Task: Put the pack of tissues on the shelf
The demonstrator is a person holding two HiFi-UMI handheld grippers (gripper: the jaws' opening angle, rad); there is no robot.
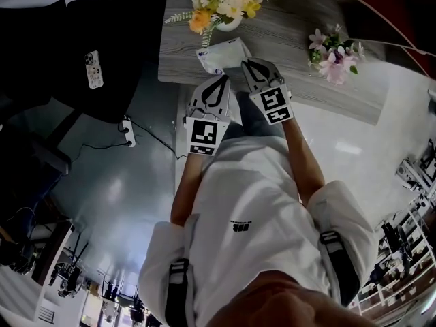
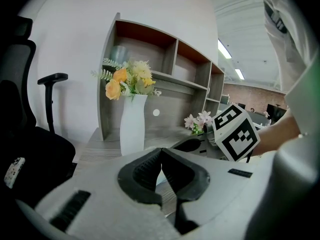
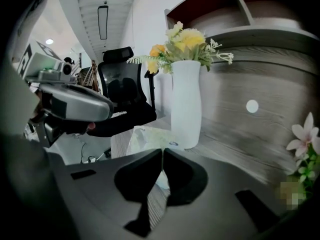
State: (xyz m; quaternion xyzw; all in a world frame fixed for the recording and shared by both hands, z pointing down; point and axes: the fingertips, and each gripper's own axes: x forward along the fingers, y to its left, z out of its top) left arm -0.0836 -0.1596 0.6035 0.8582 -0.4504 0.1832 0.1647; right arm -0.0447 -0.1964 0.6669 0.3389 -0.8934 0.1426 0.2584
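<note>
The pack of tissues [image 1: 221, 53], in a white and blue wrapper, lies near the front edge of the wooden desk [image 1: 286, 26], just in front of a white vase of yellow flowers [image 1: 225, 9]. My right gripper [image 1: 246, 65] is shut, with its tips at the pack's right edge. In the right gripper view the pack [image 3: 146, 136] lies just beyond the closed tips [image 3: 163, 152]; I cannot tell whether they pinch the wrapper. My left gripper [image 1: 222, 80] is shut and empty, hanging at the desk's edge below the pack. The shelf unit [image 2: 165, 59] stands at the back of the desk.
A small bunch of pink flowers [image 1: 334, 50] sits on the desk to the right. A black office chair [image 1: 82, 46] with a phone [image 1: 94, 69] on its seat stands to the left. A power strip [image 1: 127, 131] and cable lie on the floor.
</note>
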